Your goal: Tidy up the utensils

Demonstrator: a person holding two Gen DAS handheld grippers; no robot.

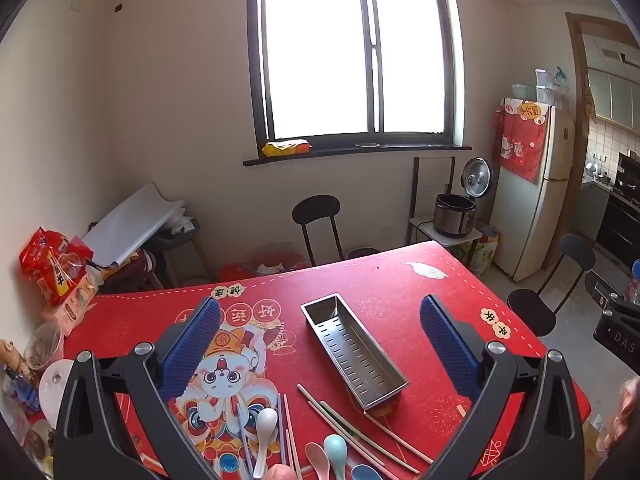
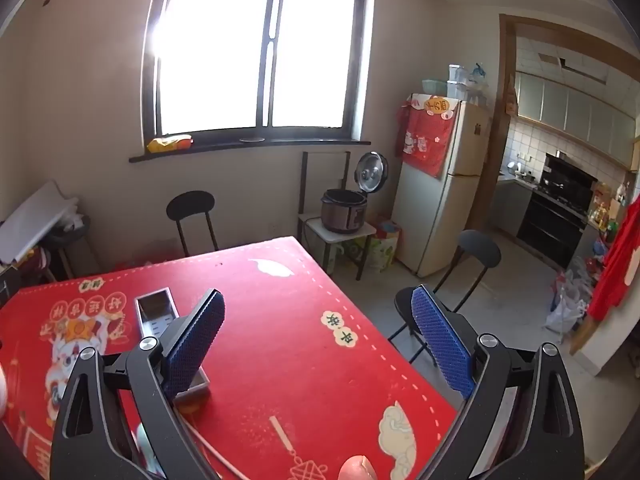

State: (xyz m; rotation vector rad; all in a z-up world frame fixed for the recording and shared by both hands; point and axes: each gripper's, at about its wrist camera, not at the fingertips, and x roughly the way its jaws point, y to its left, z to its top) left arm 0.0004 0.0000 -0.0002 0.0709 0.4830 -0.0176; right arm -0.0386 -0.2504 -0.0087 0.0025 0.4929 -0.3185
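A perforated steel utensil tray [image 1: 352, 350] lies empty on the red tablecloth [image 1: 400, 284], seen between the fingers of my left gripper [image 1: 320, 316], which is open and held above the table. Near the table's front edge lie a white spoon [image 1: 265, 428], a pink spoon [image 1: 316, 456], a mint spoon [image 1: 335, 450], a blue spoon [image 1: 366, 473] and several chopsticks [image 1: 340, 424]. In the right wrist view my right gripper [image 2: 318, 308] is open over the table's right side, with nothing between its blue pads [image 2: 438, 332]. The tray [image 2: 154, 310] sits partly behind its left finger.
Snack bags [image 1: 52, 268], jars and a bowl crowd the table's left edge. Black chairs stand at the far side [image 1: 318, 216] and the right side [image 2: 452, 292]. A rice cooker [image 2: 346, 208], a fridge [image 2: 444, 184] and the kitchen doorway lie beyond. The right gripper's body [image 1: 616, 320] shows at the right edge.
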